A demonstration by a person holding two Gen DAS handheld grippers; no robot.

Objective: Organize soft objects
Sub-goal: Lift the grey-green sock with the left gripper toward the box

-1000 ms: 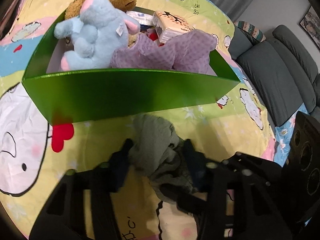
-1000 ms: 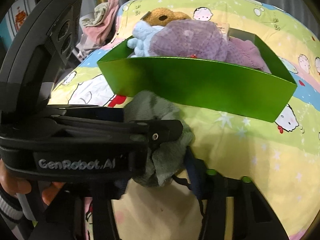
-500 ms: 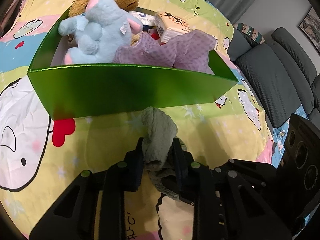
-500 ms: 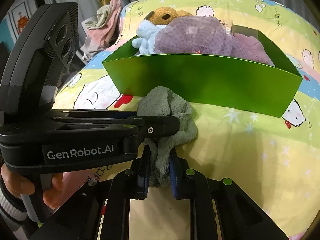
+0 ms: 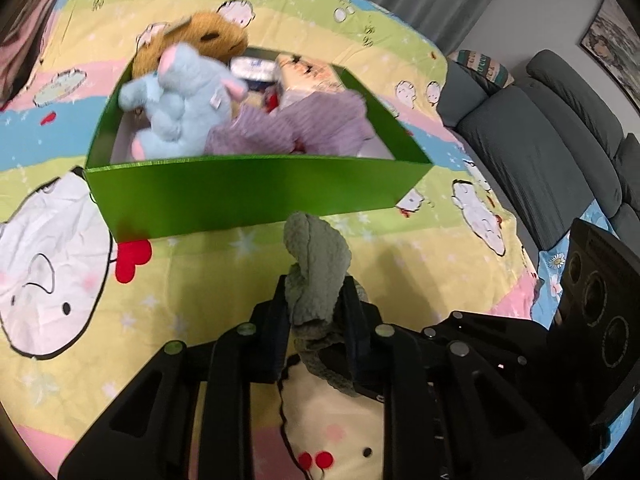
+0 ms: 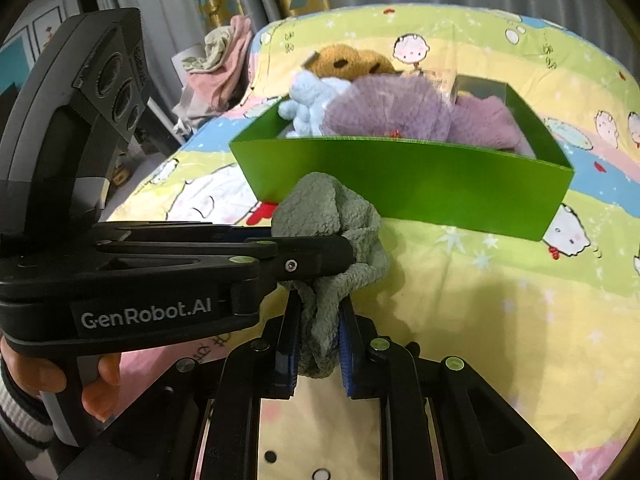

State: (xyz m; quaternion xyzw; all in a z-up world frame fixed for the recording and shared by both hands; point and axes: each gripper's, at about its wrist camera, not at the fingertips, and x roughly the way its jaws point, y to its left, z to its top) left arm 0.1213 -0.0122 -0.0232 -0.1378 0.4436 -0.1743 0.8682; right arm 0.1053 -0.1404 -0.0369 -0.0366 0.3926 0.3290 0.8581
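**Operator:** Both claws first: what is their state?

**Technician:** Left gripper (image 5: 316, 320) is pinching the grey-green cloth (image 5: 318, 264); right gripper (image 6: 319, 332) is pinching the same cloth (image 6: 328, 232) lower down. Neither is spread. The cloth is bunched between them, above the cartoon-print bedspread (image 5: 400, 264) and just in front of the green box (image 5: 256, 192).

**Operator:** Work through the scene from the largest item down.

**Technician:** The bedspread covers the bed. On it stands the green box, already well filled: a purple fabric (image 5: 304, 128), a blue plush (image 5: 180, 100), a brown plush (image 5: 208, 36) and a small printed pack (image 5: 308, 76). Smallest is the cloth you hold.

**Operator:** How will the cloth handle?

**Technician:** Judge it light, limp and fleecy. It carries no shape of its own and sags wherever unsupported. It looks neither fragile nor slippery; the pile should bite well against the pads.

**Operator:** Where should you take hold?

**Technician:** Grip a thick gathered fold, not a single edge. Loose tails may catch on the box's near wall.
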